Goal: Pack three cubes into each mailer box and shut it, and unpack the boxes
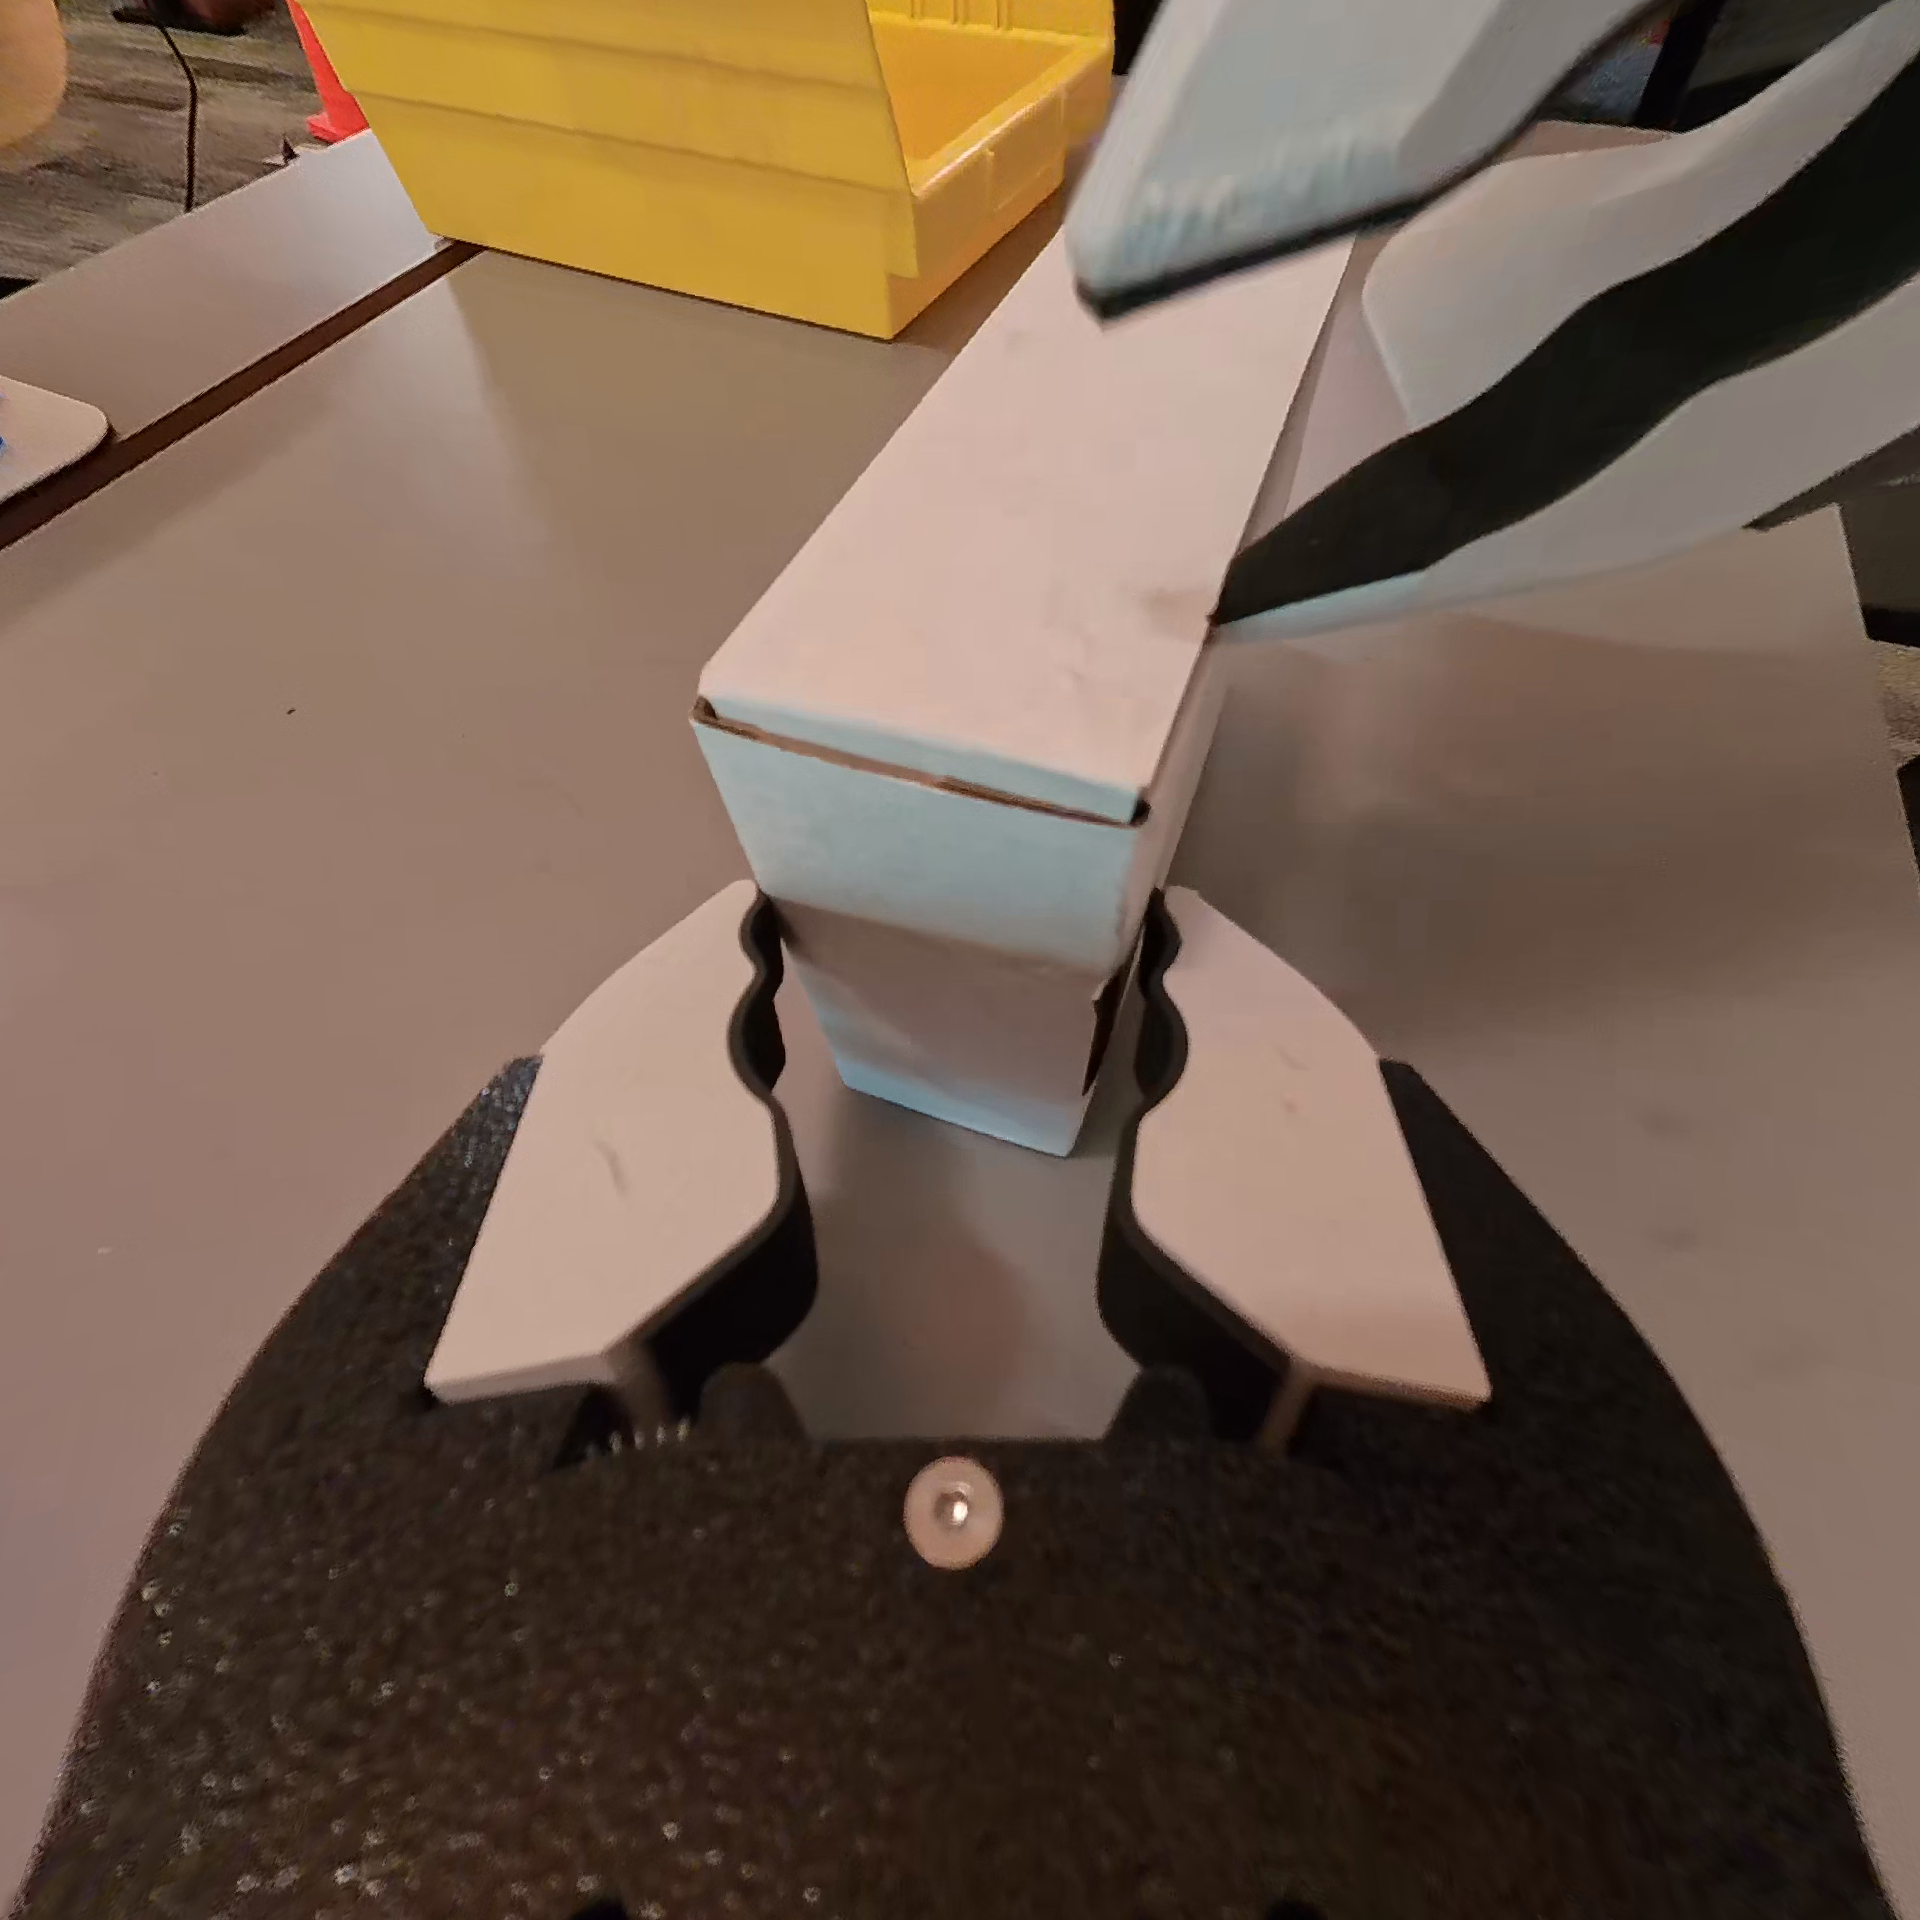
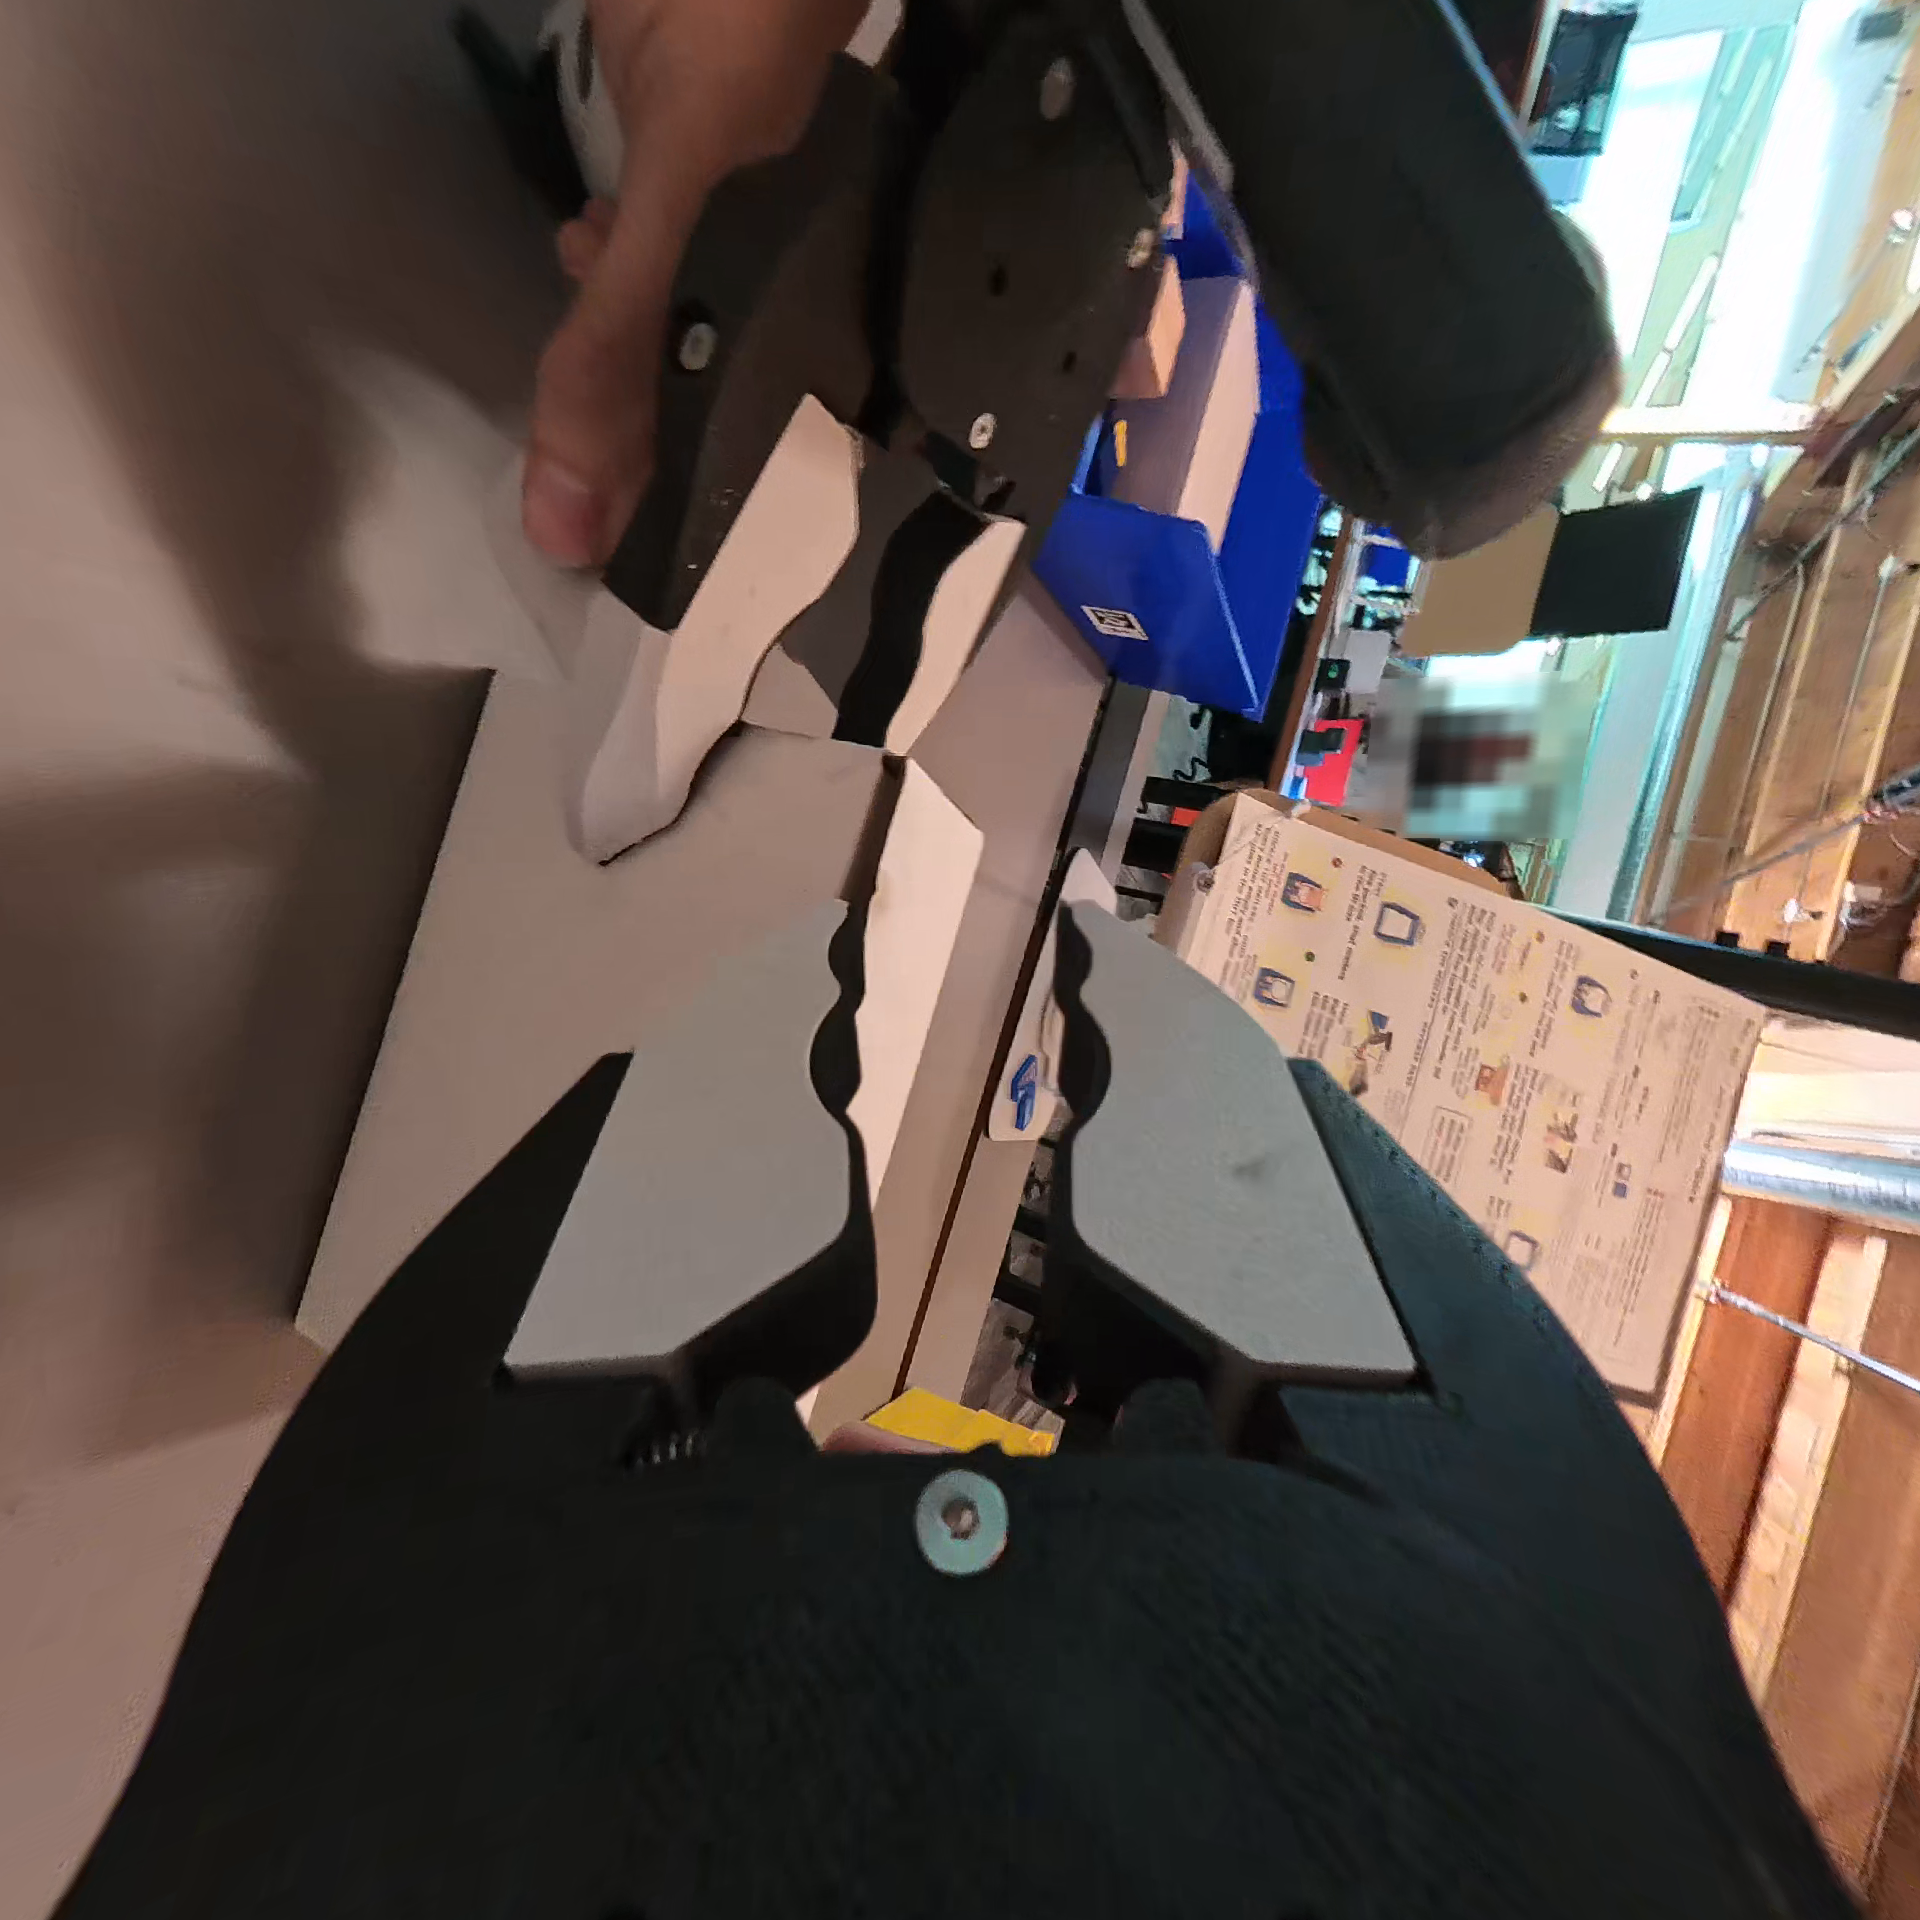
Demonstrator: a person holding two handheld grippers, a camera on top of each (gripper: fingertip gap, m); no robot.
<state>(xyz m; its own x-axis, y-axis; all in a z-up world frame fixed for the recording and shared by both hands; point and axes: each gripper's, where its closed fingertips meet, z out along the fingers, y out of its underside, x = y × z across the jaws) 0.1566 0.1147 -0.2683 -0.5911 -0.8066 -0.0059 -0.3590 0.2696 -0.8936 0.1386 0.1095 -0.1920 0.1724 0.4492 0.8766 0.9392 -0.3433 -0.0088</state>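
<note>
A long white mailer box (image 1: 997, 582) lies closed on the grey table (image 1: 364, 727). My left gripper (image 1: 961, 930) is shut on the box's near end, one finger on each side. My right gripper (image 1: 1164, 457) comes in from the upper right, open, with one finger over the lid and the other tip touching the box's right top edge. In the right wrist view the box (image 2: 623, 935) lies ahead, my right gripper (image 2: 956, 925) is open over its long edge, and the left gripper (image 2: 810, 717), held by a hand (image 2: 613, 343), grips the far end. No cubes are in view.
A yellow bin (image 1: 675, 156) stands on the table beyond the box, with an orange cone (image 1: 332, 94) on the floor behind. A blue bin (image 2: 1174, 582) stands past the box's far end. A cardboard carton with a printed sheet (image 2: 1455, 1091) stands off the table's edge. Across from one pair of fingers to the other is roughly 8 centimeters.
</note>
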